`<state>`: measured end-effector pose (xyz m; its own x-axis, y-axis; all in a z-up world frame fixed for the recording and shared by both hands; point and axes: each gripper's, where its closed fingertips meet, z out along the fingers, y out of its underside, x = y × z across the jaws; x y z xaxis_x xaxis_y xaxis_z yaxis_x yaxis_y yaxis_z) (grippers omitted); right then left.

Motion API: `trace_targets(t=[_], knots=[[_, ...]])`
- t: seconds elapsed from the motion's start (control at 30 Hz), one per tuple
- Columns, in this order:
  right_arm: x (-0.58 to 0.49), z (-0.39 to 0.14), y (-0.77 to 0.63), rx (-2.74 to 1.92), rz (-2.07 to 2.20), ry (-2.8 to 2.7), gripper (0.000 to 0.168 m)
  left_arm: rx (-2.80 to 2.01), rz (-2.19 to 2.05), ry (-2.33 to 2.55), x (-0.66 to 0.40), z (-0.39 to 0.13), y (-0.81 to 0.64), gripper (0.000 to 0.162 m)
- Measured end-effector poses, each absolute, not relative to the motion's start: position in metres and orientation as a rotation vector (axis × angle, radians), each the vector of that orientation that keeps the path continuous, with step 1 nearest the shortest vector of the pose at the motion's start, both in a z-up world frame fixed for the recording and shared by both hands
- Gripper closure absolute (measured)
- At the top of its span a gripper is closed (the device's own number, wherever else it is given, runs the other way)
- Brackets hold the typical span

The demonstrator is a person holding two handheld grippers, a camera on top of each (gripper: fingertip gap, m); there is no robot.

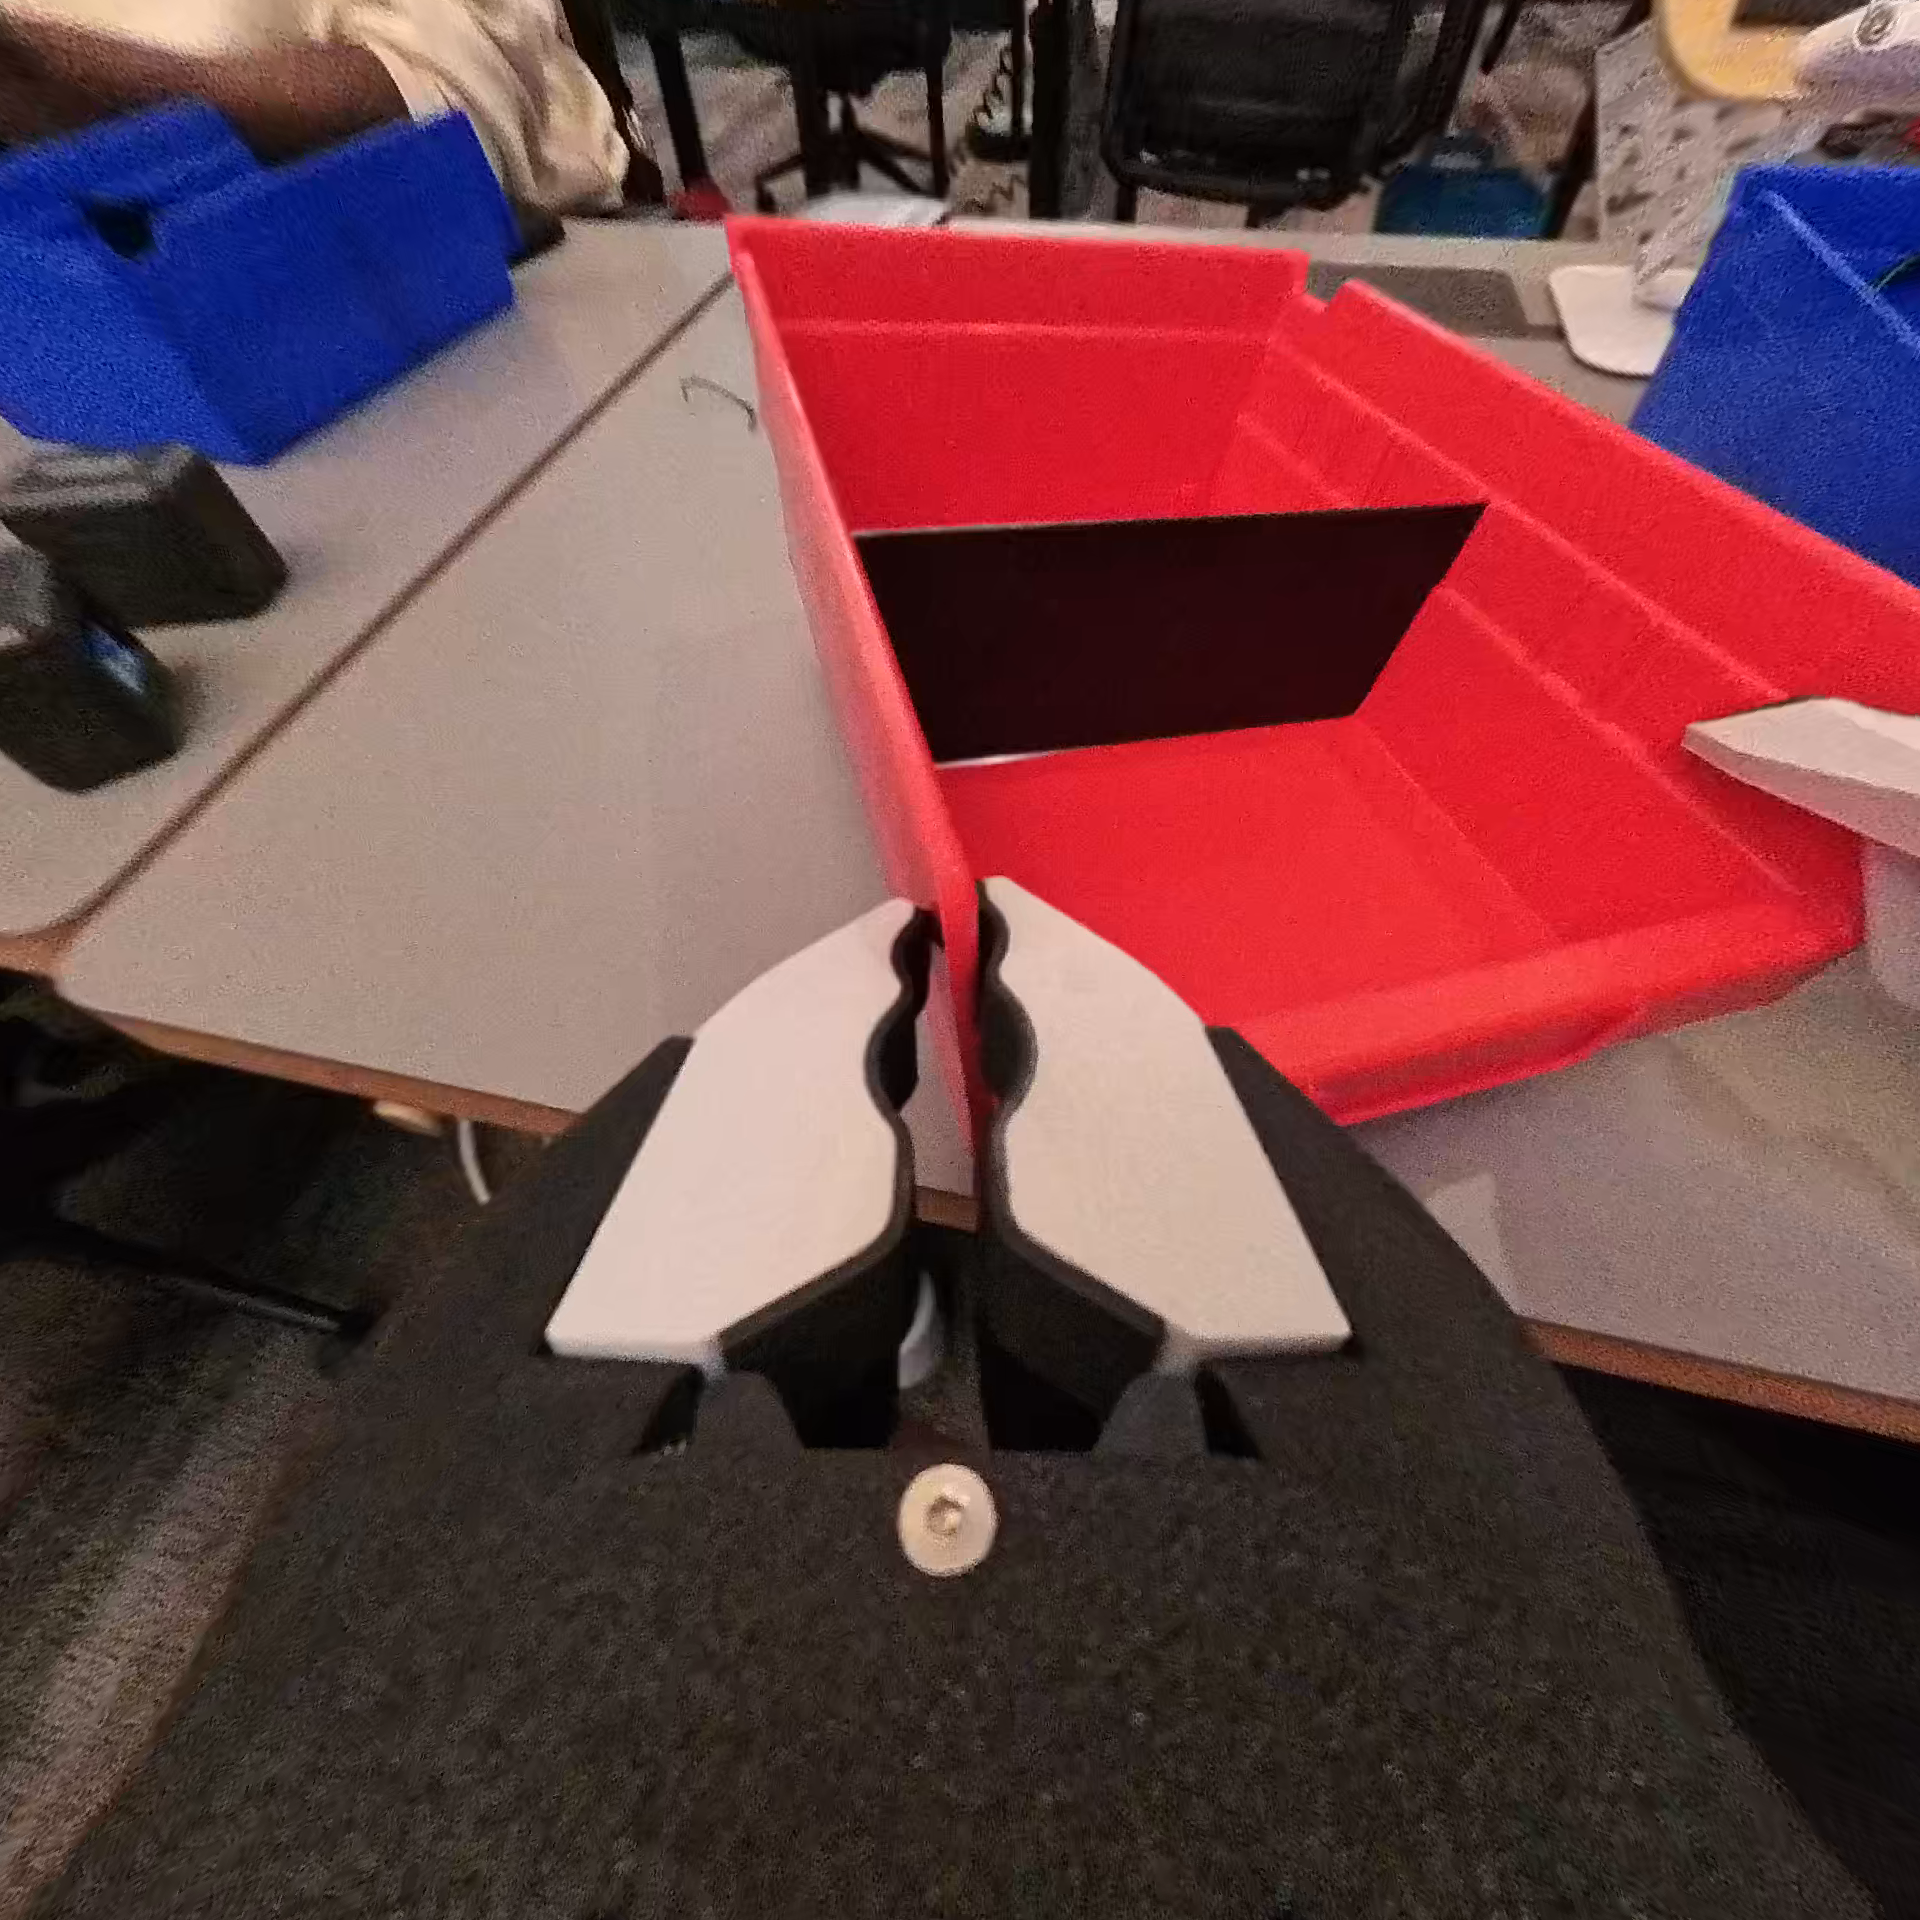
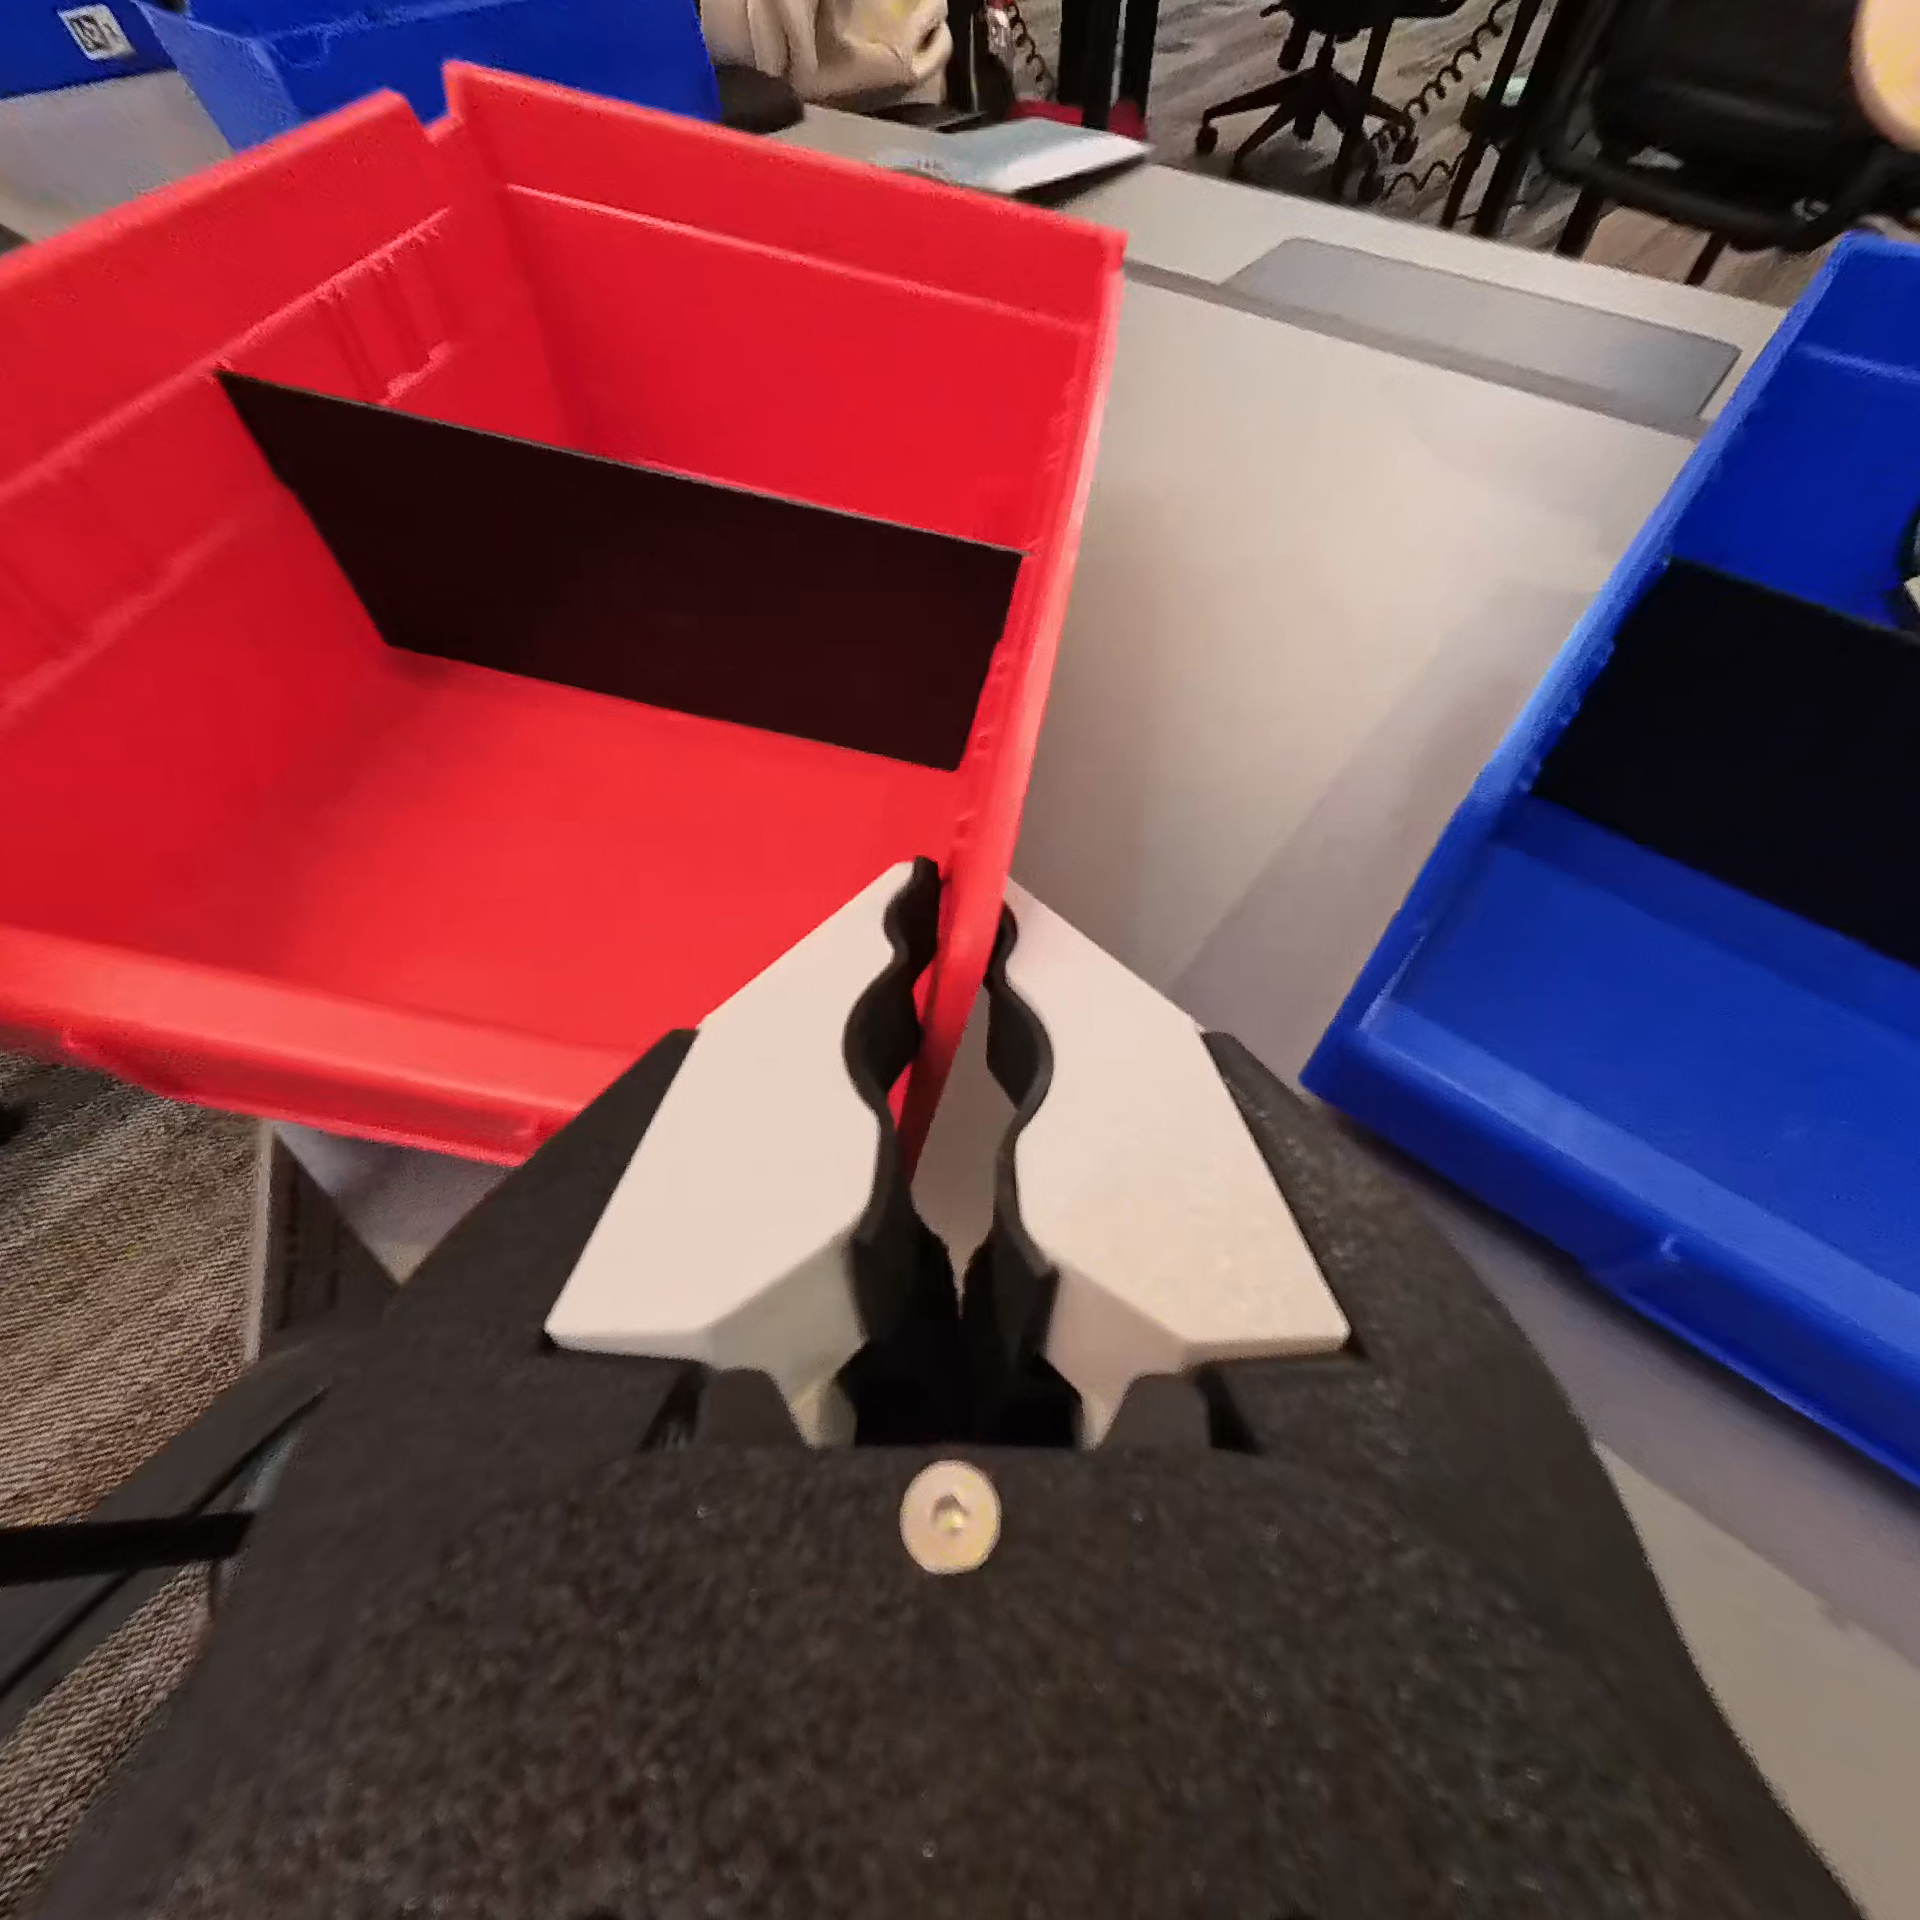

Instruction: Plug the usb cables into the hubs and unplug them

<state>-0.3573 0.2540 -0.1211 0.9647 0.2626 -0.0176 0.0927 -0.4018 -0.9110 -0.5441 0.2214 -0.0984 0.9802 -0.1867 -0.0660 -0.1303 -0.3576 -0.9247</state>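
Observation:
A red plastic bin (image 1: 1403, 914) with a black divider (image 1: 1153, 634) across its middle sits on a grey table (image 1: 499, 748). My left gripper (image 1: 956, 914) is shut on the bin's left side wall near the front corner. My right gripper (image 2: 961, 894) is shut on the right side wall of the red bin (image 2: 468, 831), in front of the divider (image 2: 644, 582). The right gripper's fingertip (image 1: 1808, 769) shows at the right edge of the left wrist view. The bin's compartments look empty.
A blue bin (image 2: 1662, 987) with a dark divider stands close on the right. Another blue bin (image 1: 260, 281) and black blocks (image 1: 114, 613) lie at the left. The table edge (image 1: 364, 1081) is close below the grippers. Chairs stand behind. Tip to tip, the grippers are about 20 cm apart.

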Motion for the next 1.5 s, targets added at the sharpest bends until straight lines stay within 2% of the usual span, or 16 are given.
trace_targets(t=[0.1,0.27,0.4,0.53,0.7,0.9,1.0,1.23,1.33,1.4,1.5], knots=[[-0.353,-0.090,0.248,-1.900,0.154,-0.276,0.164,-1.850,0.021,0.236,-0.540,-0.070,0.208,0.157],[-0.310,0.001,0.237,-1.681,0.036,-0.238,0.164,-1.718,-0.030,0.260,-0.505,-0.016,0.207,0.157],[-0.227,0.062,0.224,-1.582,-0.151,-0.159,0.164,-1.632,-0.168,0.347,-0.426,0.034,0.225,0.157],[-0.110,0.076,0.188,-1.596,-0.343,-0.009,0.165,-1.579,-0.295,0.507,-0.310,0.060,0.230,0.157],[0.057,0.055,0.127,-1.649,-0.459,0.313,0.165,-1.542,-0.467,0.743,-0.133,0.046,0.200,0.156],[0.192,-0.049,0.080,-1.834,-0.506,0.489,0.165,-1.668,-0.519,0.924,0.020,-0.051,0.173,0.156],[0.215,-0.083,0.079,-1.870,-0.447,0.485,0.164,-1.712,-0.548,0.918,0.041,-0.083,0.159,0.155],[0.235,-0.126,0.092,-1.940,-0.403,0.579,0.159,-1.807,-0.597,0.973,0.053,-0.127,0.150,0.146],[0.234,-0.130,0.091,-1.949,-0.385,0.554,0.160,-1.850,-0.688,0.969,0.055,-0.129,0.153,0.143],[0.232,-0.131,0.089,-1.965,-0.397,0.543,0.160,-1.875,-0.753,1.004,0.055,-0.129,0.149,0.135],[0.230,-0.131,0.085,-1.968,-0.426,0.551,0.160,-1.870,-0.931,1.044,0.046,-0.112,0.136,0.135]])
